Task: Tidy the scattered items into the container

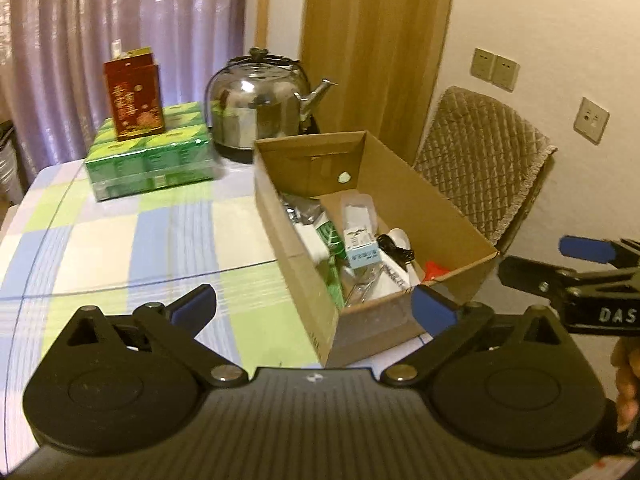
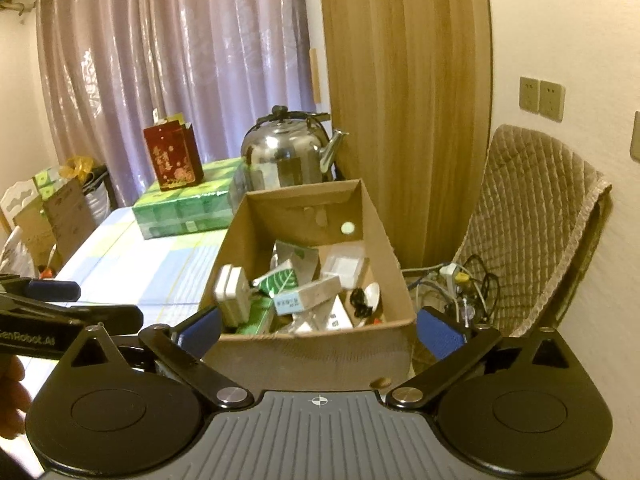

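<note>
An open cardboard box stands on the checked tablecloth near the table's right edge. Inside lie several items: a green leaf-print packet, a pale blue and white carton, a black cable, white packets and something red. My left gripper is open and empty, low over the table at the box's near left corner. My right gripper is open and empty, its fingers either side of the box's near wall. Each gripper shows at the edge of the other's view.
Behind the box stand a steel kettle and a green multipack with a red carton on top. A quilted chair with tangled cables sits right of the table. Another cardboard box is at far left.
</note>
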Tool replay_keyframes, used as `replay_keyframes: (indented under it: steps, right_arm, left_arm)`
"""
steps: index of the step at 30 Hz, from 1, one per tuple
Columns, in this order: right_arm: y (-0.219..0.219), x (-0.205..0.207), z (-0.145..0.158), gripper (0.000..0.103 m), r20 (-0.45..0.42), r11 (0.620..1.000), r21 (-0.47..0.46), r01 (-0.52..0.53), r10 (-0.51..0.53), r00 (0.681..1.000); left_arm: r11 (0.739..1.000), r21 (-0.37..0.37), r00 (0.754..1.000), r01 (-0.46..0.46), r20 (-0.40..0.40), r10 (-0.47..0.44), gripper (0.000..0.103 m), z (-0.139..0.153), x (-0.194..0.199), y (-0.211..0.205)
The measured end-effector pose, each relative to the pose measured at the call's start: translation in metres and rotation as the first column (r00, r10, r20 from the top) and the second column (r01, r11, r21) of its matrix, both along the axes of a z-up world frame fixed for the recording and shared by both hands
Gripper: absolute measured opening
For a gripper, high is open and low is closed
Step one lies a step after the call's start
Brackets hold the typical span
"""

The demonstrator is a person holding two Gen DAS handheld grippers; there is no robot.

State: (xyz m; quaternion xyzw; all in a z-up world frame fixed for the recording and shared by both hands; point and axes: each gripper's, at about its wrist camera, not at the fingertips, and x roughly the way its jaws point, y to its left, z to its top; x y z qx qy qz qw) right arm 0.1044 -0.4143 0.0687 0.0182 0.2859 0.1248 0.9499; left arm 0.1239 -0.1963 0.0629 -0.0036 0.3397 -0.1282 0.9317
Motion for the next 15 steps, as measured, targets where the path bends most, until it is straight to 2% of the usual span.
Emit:
replay_keyframes:
  steps: [4, 8, 15]
  right_arm:
    - [0.0, -0.017, 0.002, 0.101, -0.015, 1.0, 0.013, -0.005, 0.005, 1.0]
    - [0.003, -0.033, 0.002, 0.101, -0.025, 1.0, 0.005, -0.014, 0.015, 1.0]
    - [0.006, -0.058, 0.005, 0.101, -0.034, 1.0, -0.013, -0.016, 0.015, 0.999]
  left_arm:
    - [0.999, -0.034, 0.999, -0.025, -0.025, 0.024, 0.102, 0.002, -0.016, 0.008]
    - [0.998, -0.014, 0.998, -0.055, -0.03, 0.055, 0.102, 0.003, -0.034, 0.01]
    - [0.997, -0.031, 0.997, -0.074, -0.032, 0.073, 0.102, 0.01, -0.059, 0.008]
